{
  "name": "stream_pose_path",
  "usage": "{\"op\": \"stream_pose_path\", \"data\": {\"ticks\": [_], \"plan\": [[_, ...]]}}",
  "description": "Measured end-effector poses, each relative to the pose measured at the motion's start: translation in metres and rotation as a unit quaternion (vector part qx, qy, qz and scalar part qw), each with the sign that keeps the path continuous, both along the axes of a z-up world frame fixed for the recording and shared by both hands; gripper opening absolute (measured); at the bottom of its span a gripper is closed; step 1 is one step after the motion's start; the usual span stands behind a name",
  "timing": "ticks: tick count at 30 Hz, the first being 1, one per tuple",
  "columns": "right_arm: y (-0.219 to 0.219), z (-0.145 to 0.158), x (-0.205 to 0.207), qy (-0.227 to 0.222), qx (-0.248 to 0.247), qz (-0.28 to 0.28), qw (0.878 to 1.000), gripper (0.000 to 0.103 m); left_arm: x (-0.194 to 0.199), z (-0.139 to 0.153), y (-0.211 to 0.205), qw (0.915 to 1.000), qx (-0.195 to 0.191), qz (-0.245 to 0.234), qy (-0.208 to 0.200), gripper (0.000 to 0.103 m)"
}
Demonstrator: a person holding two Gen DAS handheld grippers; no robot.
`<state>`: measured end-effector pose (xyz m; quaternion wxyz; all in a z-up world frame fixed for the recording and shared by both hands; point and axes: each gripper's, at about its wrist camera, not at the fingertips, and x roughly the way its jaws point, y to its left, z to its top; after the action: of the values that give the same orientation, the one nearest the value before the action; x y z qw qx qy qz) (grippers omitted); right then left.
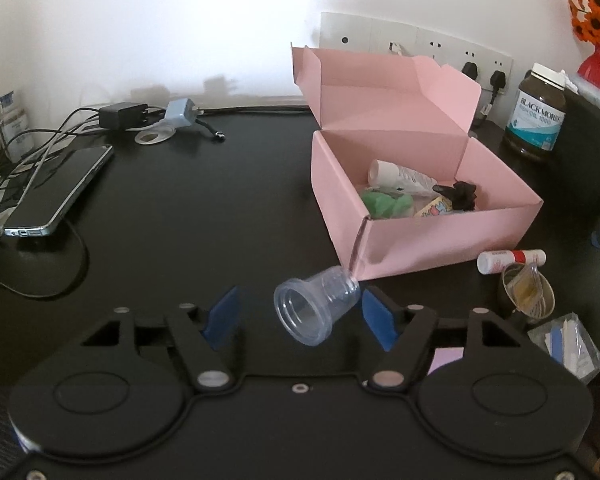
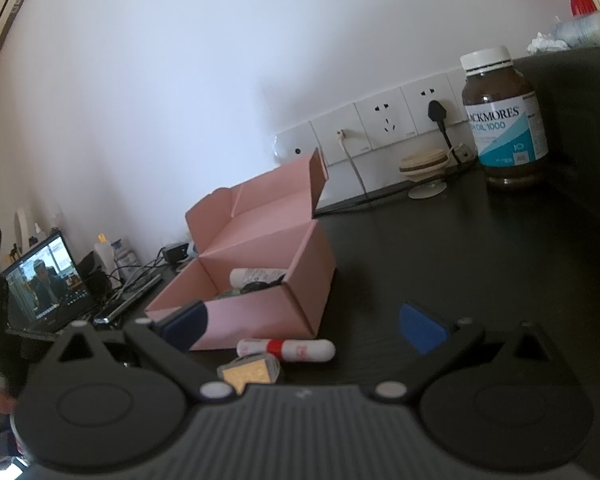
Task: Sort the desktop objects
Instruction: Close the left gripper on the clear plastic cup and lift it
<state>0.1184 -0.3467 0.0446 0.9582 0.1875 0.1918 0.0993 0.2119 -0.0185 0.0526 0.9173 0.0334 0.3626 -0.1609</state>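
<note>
**Clear cup lies between the left tool's pads, uncaught, at the corner of the pink box**

Clear plastic cup (image 1: 317,305) sits low and centre in the left wrist view, tipped on its side on the dark bench (image 1: 188,216). Its wide mouth faces the lower left of the frame and its narrow base points to the upper right, almost touching the near corner of the pink box (image 1: 428,236). So the long axis runs on a diagonal, lower left to upper right, not square to the tool.

The left tool (image 1: 300,314) stands partly open around it. The right-hand blue pad sits just beside the cup's base; the left-hand pad is well clear of the rim. Nothing is gripped, by the look of it.

The right tool (image 2: 304,326), seen in its own view, gapes wide and empty, looking toward the same box with a white and red tube (image 2: 286,350) and a small gold-topped tub (image 2: 250,372) in front of it. No cup shows in that view.

Judgement: the left hand is plainly the nearer one. A clean catch calls for the pads to close across the cup's slanted body, and it may roll.
</note>
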Motion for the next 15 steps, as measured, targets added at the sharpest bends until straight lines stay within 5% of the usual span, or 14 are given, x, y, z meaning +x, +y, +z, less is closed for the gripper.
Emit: {"op": "stream_pose_path", "data": {"ticks": [15], "plan": [[-0.002, -0.001, 0.002, 0.005, 0.003, 0.0, 1.0, 0.102, 0.002, -0.013, 0.008, 1.0, 0.007, 0.0, -0.002, 0.063]]}}
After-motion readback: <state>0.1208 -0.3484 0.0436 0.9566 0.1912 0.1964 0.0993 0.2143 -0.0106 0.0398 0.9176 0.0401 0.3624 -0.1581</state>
